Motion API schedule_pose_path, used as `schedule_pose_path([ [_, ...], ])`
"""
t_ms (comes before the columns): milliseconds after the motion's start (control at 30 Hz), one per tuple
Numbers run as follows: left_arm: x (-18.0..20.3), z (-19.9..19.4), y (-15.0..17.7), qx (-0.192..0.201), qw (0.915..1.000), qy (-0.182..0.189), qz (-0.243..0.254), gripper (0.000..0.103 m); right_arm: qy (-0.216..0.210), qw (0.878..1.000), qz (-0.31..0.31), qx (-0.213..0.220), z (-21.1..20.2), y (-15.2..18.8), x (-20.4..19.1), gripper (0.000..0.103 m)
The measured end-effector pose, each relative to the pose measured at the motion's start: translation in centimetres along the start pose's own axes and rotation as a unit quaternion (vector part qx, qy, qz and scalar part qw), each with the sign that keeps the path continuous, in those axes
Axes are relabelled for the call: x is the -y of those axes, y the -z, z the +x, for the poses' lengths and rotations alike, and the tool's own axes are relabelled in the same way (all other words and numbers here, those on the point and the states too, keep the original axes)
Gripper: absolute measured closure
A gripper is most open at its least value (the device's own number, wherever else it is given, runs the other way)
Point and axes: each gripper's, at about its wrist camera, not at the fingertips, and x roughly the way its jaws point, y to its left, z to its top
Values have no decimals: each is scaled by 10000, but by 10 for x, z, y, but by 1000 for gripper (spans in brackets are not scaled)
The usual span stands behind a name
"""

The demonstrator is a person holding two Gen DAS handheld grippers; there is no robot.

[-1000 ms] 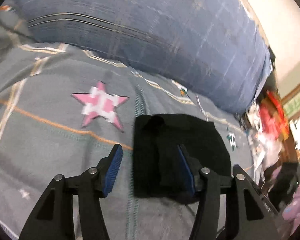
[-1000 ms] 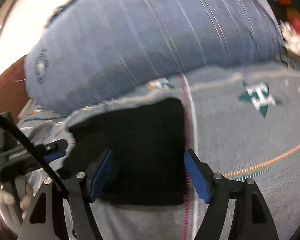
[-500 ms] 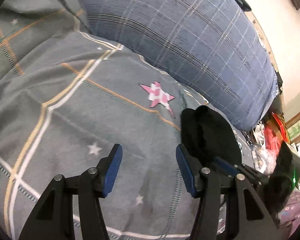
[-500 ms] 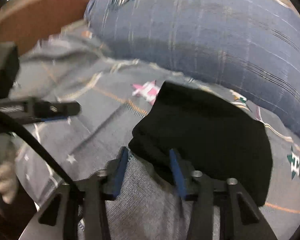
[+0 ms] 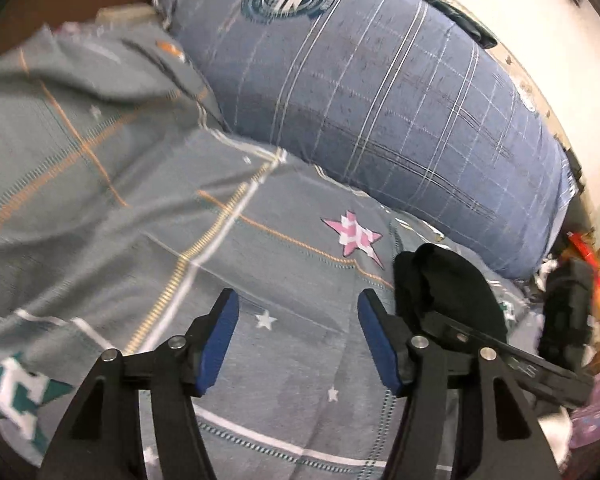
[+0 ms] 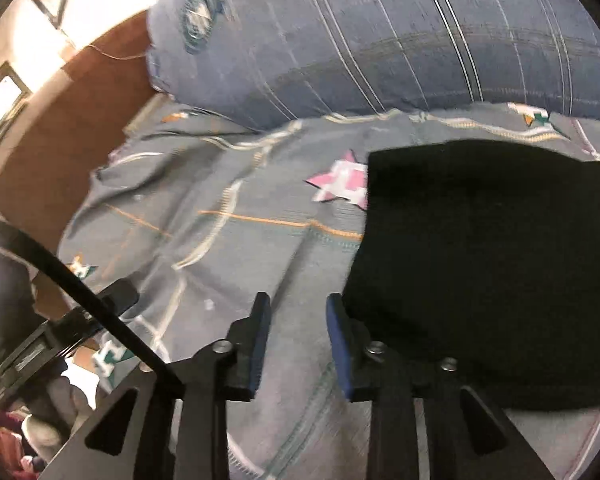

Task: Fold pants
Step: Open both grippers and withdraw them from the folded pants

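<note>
Pants [image 6: 484, 272] cut off at right edge

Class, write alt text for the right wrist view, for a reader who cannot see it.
Folded black pants lie flat on a grey star-patterned bedspread, just right of the right gripper, whose blue-padded jaws have just been opening and hold nothing. A large blue plaid pillow lies behind, and the left gripper shows at the lower left.

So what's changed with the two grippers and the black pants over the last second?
The left gripper swung away to the left of the folded black pants, jaws opening, nothing between the fingers. The right gripper closed by the pants' left corner, drew back and has just been opening; its fingers are empty. The pants still lie folded on the bedspread by the blue pillow.
</note>
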Motion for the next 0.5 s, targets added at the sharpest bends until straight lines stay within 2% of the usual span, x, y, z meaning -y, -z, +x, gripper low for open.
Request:
schedule_pose_path([
  [133, 25, -13, 7, 161, 9986, -184, 463, 41, 124, 9992, -82, 360, -34, 27, -11, 58],
  [233, 54, -21, 19, 226, 9950, -295, 929, 39, 426, 9967, 64, 688, -65, 54, -2, 52],
  [300, 71, -26, 28, 249, 9925, -308, 1155, 35, 594, 9941, 234, 875, -79, 65, 7, 46],
  [500, 119, -40, 58, 200, 9835, -326, 1769, 31, 1212, 9822, 477, 1350, -120, 92, 25, 39],
])
